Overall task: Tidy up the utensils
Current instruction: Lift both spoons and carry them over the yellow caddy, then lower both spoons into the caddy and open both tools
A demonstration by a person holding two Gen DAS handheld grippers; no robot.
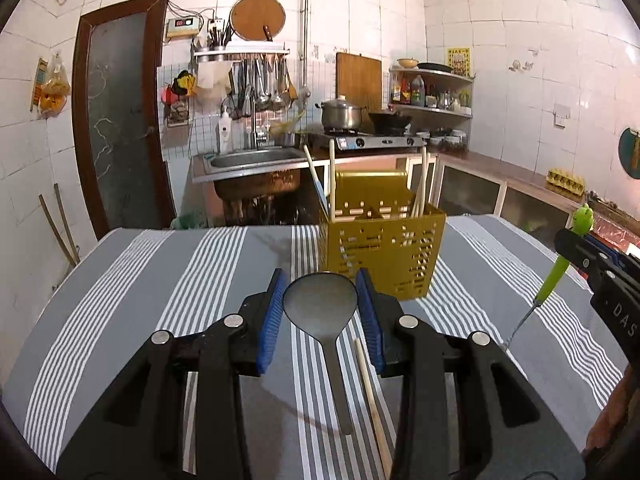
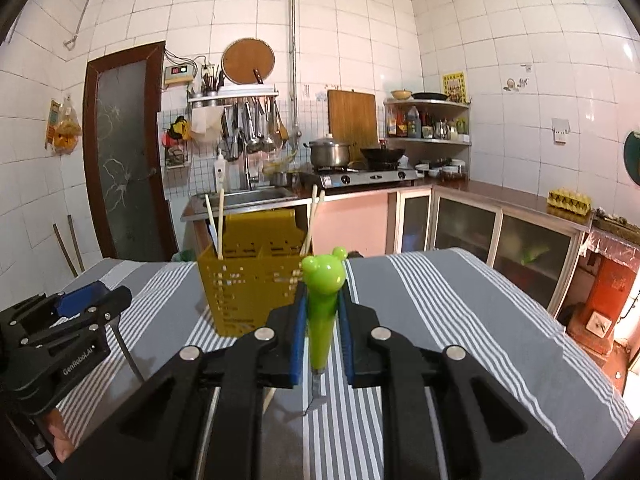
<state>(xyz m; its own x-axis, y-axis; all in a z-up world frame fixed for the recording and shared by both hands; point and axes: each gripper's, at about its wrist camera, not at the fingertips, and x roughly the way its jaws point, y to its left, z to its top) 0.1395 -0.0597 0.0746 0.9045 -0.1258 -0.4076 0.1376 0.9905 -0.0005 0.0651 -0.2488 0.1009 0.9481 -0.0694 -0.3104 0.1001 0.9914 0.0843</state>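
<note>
A yellow perforated utensil caddy (image 1: 384, 240) stands on the striped cloth and holds several chopsticks; it also shows in the right wrist view (image 2: 248, 280). My left gripper (image 1: 320, 304) has its blue pads closed on the bowl of a dark spoon (image 1: 320, 304), whose handle points back toward the camera. A loose chopstick (image 1: 372, 404) lies on the cloth beside the handle. My right gripper (image 2: 323, 324) is shut on a green bear-headed fork (image 2: 322, 304), held upright with its metal end pointing down; the fork also shows in the left wrist view (image 1: 558, 272).
The table is covered by a grey and white striped cloth (image 1: 160, 300). Behind it are a sink (image 1: 256, 160), a stove with a pot (image 1: 344, 114) and wok, wall shelves and a counter with an egg carton (image 2: 568, 200).
</note>
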